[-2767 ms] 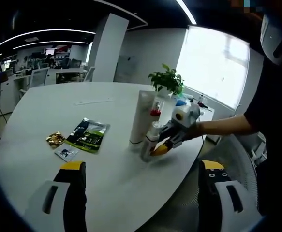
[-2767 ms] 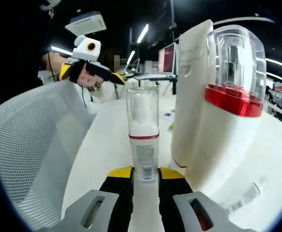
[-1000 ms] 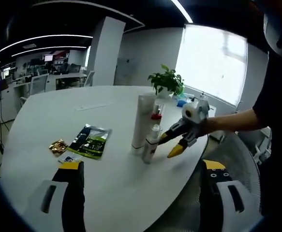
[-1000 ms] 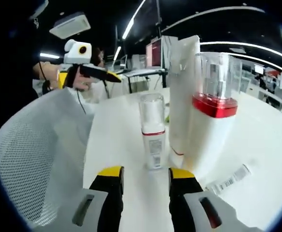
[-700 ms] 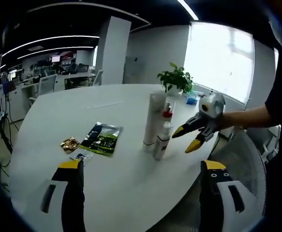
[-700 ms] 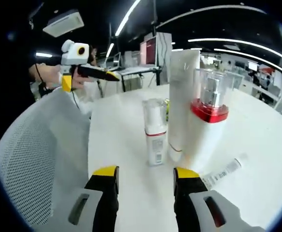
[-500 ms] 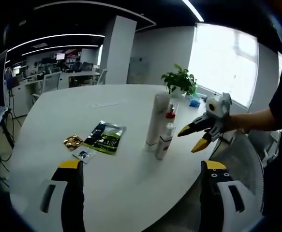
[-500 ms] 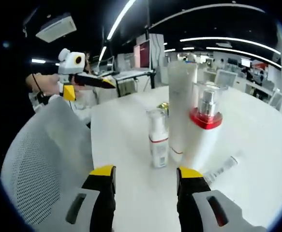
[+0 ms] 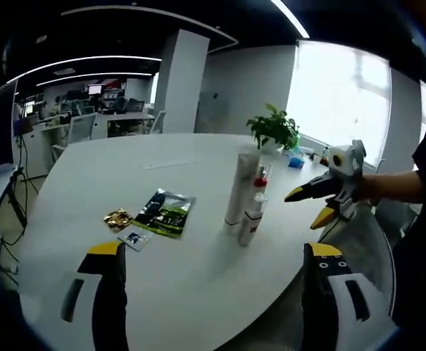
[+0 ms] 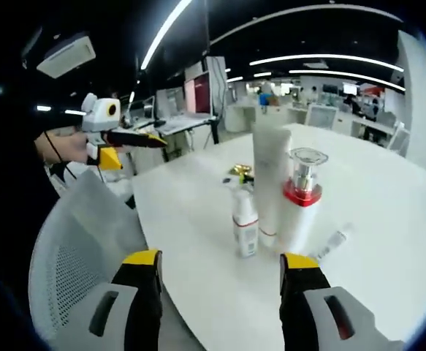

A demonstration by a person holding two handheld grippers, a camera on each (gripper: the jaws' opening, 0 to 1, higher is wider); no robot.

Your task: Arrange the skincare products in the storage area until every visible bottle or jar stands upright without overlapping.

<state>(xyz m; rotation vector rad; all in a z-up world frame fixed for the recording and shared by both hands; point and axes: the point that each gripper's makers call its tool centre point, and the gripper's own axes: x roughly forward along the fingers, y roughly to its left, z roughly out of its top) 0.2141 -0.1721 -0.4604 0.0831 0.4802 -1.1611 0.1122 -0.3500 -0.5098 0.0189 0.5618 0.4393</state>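
Observation:
Three skincare containers stand upright close together on the white table [image 9: 88,183]: a tall white tube [image 9: 238,186] [image 10: 270,175], a white pump bottle with a red collar [image 10: 299,208] [image 9: 260,178], and a small white bottle [image 9: 250,219] [image 10: 245,223] in front. A thin tube [image 10: 334,241] lies flat beside the pump bottle. My right gripper [image 10: 220,259] is open, well back from the bottles, and also shows as the right gripper [image 9: 321,203] held in a hand off the table edge. My left gripper [image 9: 214,250] is open and empty, seen as the left gripper [image 10: 121,139] far left.
A green and black sachet [image 9: 165,214], a gold packet [image 9: 116,218] and a small card [image 9: 134,236] lie on the table left of the bottles. A potted plant [image 9: 273,128] stands behind them. A white mesh chair [image 10: 74,256] is at the table edge.
My right gripper, earlier shut on the small bottle, has let go of it and drawn back. Both views have pulled away, so the bottles look smaller. The small bottle stays upright.

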